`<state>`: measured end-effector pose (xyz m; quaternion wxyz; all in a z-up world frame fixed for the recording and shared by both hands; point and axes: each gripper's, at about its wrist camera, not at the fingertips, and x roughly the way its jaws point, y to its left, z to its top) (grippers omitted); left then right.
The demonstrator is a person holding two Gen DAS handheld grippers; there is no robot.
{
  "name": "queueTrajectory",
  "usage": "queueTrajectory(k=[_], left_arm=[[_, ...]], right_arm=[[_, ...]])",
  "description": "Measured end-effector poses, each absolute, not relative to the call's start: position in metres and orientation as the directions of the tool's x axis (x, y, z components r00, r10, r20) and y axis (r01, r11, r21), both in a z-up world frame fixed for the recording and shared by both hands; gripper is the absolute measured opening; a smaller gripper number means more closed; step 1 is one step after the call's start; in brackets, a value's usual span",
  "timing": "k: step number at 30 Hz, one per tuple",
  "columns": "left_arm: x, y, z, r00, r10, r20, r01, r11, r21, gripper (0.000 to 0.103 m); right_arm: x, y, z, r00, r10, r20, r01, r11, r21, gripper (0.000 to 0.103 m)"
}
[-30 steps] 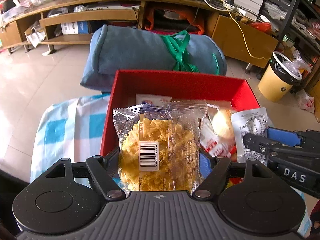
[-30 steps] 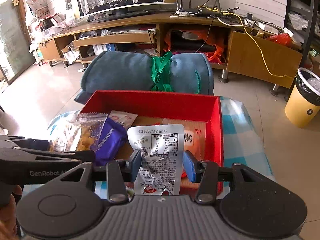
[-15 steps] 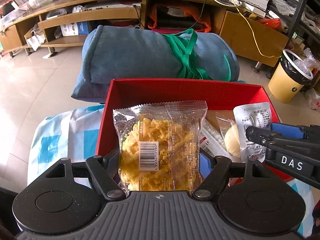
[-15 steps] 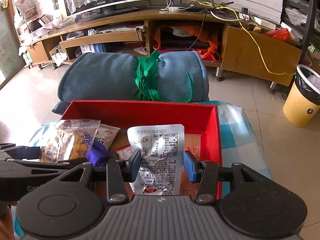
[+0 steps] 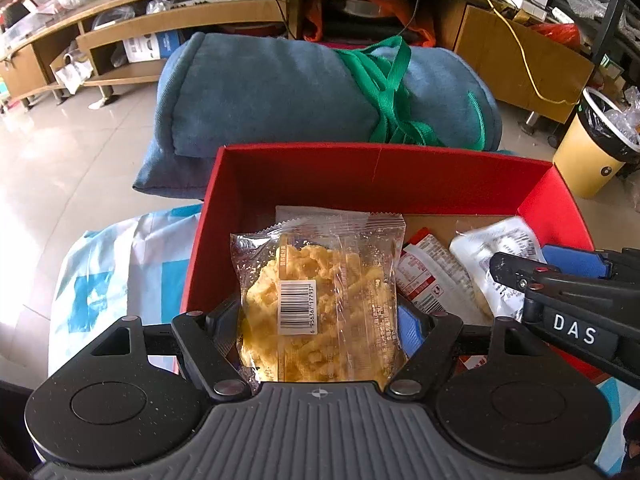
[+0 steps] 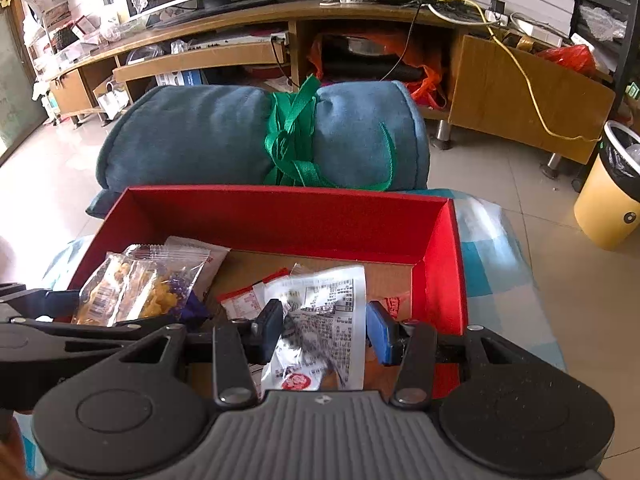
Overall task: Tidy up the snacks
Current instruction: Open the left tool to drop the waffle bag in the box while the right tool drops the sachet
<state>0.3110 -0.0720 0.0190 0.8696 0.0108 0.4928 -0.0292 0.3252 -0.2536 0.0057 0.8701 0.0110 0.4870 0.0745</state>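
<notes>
My left gripper [image 5: 318, 324] is shut on a clear packet of yellow snack [image 5: 316, 300] with a barcode label, held upright over the left part of the red box [image 5: 360, 180]. My right gripper [image 6: 326, 332] is shut on a white printed packet [image 6: 328, 312], crumpled between the blue pads, low over the box's [image 6: 280, 216] right part. Each gripper shows in the other view: the right gripper [image 5: 560, 292] with its white packet [image 5: 496, 260], and the left gripper [image 6: 60, 328] with the yellow packet [image 6: 136, 292]. Inside the box lie a red-and-white packet [image 5: 424, 280], a white packet [image 5: 304, 214] and a purple packet [image 6: 194, 308].
The box rests on a blue-and-white checked cloth [image 5: 104, 280]. A rolled blue cushion [image 5: 280, 92] tied with a green strap [image 5: 392, 96] lies just behind it. A yellow bin [image 6: 608, 208] stands on the floor at right. A wooden TV cabinet [image 6: 500, 92] runs along the back.
Both grippers have moved forward and down, so their packets now sit lower, inside the red box's walls. The white packet has crumpled and tilted. Both grips are unchanged.
</notes>
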Motion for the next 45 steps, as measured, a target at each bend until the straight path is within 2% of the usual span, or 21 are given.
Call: queueTrajectory(k=[12, 17, 25, 45], left_arm=[[0.316, -0.074, 0.018, 0.51, -0.044, -0.859, 0.06, 0.998, -0.016, 0.082], [0.316, -0.072, 0.021, 0.517, -0.047, -0.855, 0.053, 0.998, -0.023, 0.087], [0.315, -0.068, 0.03, 0.528, -0.06, -0.847, 0.04, 0.998, -0.046, 0.09], [0.295, -0.059, 0.046, 0.551, -0.072, -0.832, 0.03, 0.997, -0.066, 0.093]], right_arm=[[0.334, -0.251, -0.001, 0.512, 0.153, -0.845, -0.137, 0.986, 0.095, 0.041], [0.334, -0.254, 0.002, 0.512, 0.162, -0.843, -0.13, 0.985, 0.111, 0.042], [0.334, -0.26, 0.014, 0.535, 0.169, -0.828, -0.112, 0.985, 0.129, 0.049], [0.312, -0.26, 0.036, 0.561, 0.188, -0.806, -0.109, 0.982, 0.153, 0.05]])
